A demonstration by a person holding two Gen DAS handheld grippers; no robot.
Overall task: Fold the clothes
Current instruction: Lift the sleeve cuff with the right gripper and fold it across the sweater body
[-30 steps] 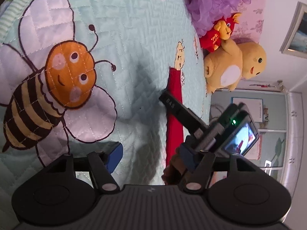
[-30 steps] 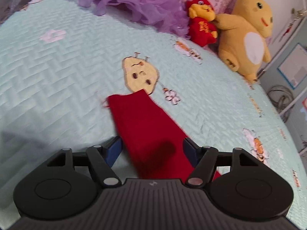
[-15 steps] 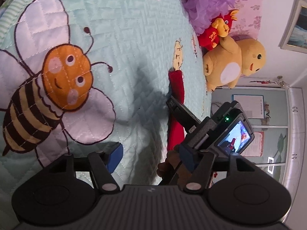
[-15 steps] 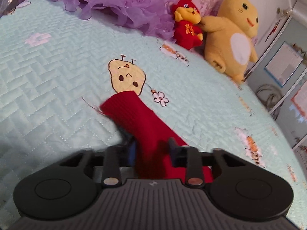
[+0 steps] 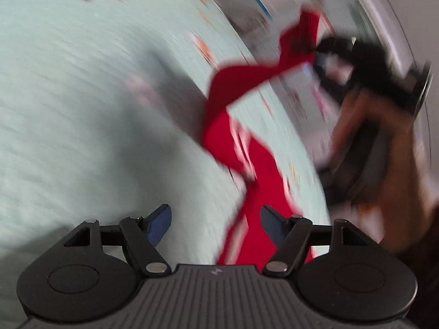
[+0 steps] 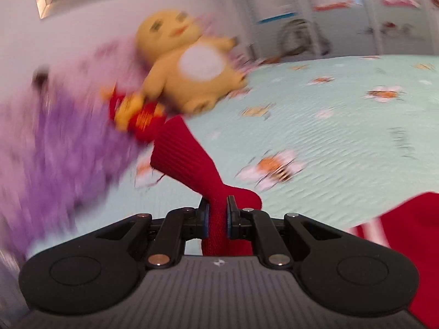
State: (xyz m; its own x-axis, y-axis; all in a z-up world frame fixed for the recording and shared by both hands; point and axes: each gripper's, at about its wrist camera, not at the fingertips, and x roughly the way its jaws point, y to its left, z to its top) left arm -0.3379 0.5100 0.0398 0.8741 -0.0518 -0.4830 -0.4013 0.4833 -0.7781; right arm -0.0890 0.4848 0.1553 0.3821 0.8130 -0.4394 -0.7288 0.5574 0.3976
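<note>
A red knit garment [image 5: 241, 82] lies partly on the pale green quilt [image 5: 82, 96], one sleeve pulled up off it. My right gripper [image 6: 218, 208] is closing, and its pads pinch the ribbed red sleeve [image 6: 181, 150], whose cuff sticks out past the fingers. The left wrist view, heavily blurred, shows that right gripper [image 5: 323, 52] at the upper right in a person's hand [image 5: 384, 142], holding the sleeve aloft. My left gripper [image 5: 214, 213] is open low over the quilt. Red fabric with white stripes runs down between its fingers, closer to the right one, and nothing is pinched.
A yellow plush [image 6: 192, 65] and a small red plush [image 6: 137, 112] sit at the head of the bed beside purple ruffled fabric [image 6: 55, 150]. More of the red garment [image 6: 411, 233] lies at the lower right. Cabinets stand beyond the bed.
The right gripper shut on the sleeve, then rose and rolled, lifting it off the quilt. The left gripper swung and rolled toward the garment, so the bee print is out of its view.
</note>
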